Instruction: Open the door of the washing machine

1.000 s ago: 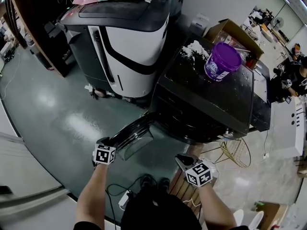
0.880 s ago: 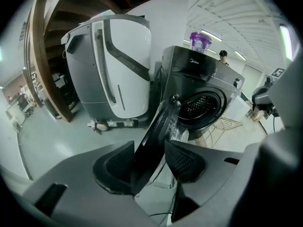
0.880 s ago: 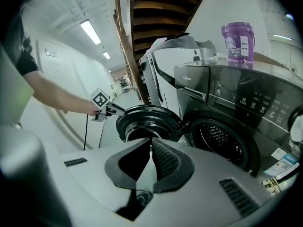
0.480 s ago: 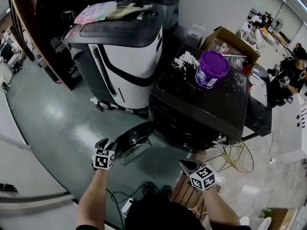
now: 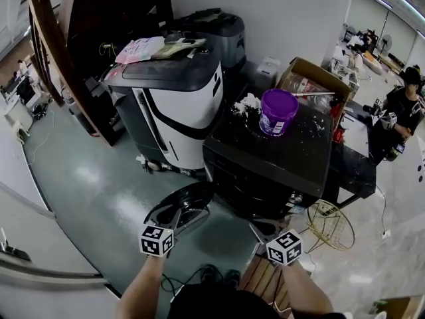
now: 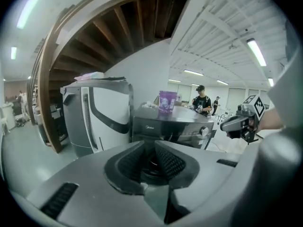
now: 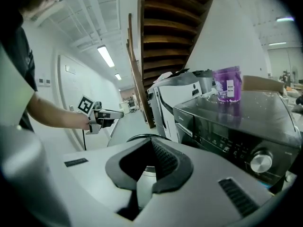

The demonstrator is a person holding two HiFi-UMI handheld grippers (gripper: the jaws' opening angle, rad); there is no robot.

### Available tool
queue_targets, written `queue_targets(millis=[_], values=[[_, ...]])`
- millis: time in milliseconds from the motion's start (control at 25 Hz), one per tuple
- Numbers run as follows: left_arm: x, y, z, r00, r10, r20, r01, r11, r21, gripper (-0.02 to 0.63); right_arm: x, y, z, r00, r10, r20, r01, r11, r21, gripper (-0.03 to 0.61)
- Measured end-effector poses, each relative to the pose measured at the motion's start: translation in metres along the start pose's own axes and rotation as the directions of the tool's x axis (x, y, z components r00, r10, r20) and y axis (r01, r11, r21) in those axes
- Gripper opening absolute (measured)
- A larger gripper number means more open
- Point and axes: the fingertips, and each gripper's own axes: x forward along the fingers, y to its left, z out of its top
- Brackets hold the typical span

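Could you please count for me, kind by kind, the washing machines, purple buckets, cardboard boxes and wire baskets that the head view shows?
washing machine: 1
purple bucket: 1
cardboard box: 1
wire basket: 1
Total: 4

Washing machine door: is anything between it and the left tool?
Nothing visible. The door already stands swung open, and the left tool, its jaws having just been closing with nothing between them, hangs by its outer edge.
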Motion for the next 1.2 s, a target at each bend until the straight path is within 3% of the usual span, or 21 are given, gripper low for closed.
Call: queue_targets(millis=[120,280,480,640,800,1000,1200], values=[[-0.005,-0.032,0.011,0.999,-0.013,0.03,0.012,1.0,0.019,0.063,-0.011,0.012,0.014,0.999,0.028,0.027,-0.026,0.998,-0.061,0.015],[-0.01,-0.07,0.027,0.996,-0.026,0.086,0.023,0.999,0.032,0.043,-0.027,0.021,0.032,0.997,0.009,0.079,-0.002,0.997,-0.081,0.015],[-0.017,-0.093,0.043,0.989,-0.055,0.139,0.058,0.998,-0.017,0.021,-0.045,0.024,0.046,0.99,-0.046,0.131,0.055,0.996,-0.068,0.014],[-0.026,-0.082,0.066,0.98,-0.103,0.172,0.111,0.993,-0.038,0.018,-0.046,0.03,0.052,0.984,-0.09,0.153,0.097,0.995,-0.037,0.014],[-0.034,-0.065,0.1,0.971,-0.135,0.199,0.134,0.991,0.014,0.017,-0.04,0.038,0.065,0.977,-0.111,0.181,0.115,0.993,-0.013,0.014],[-0.05,-0.062,0.128,0.961,-0.146,0.236,0.127,0.987,0.096,0.017,-0.039,0.046,0.099,0.961,-0.117,0.25,0.124,0.992,-0.012,0.014],[-0.058,-0.067,0.141,0.95,-0.141,0.279,0.118,0.988,0.095,0.017,-0.063,0.05,0.139,0.937,-0.122,0.327,0.152,0.986,-0.069,0.014]])
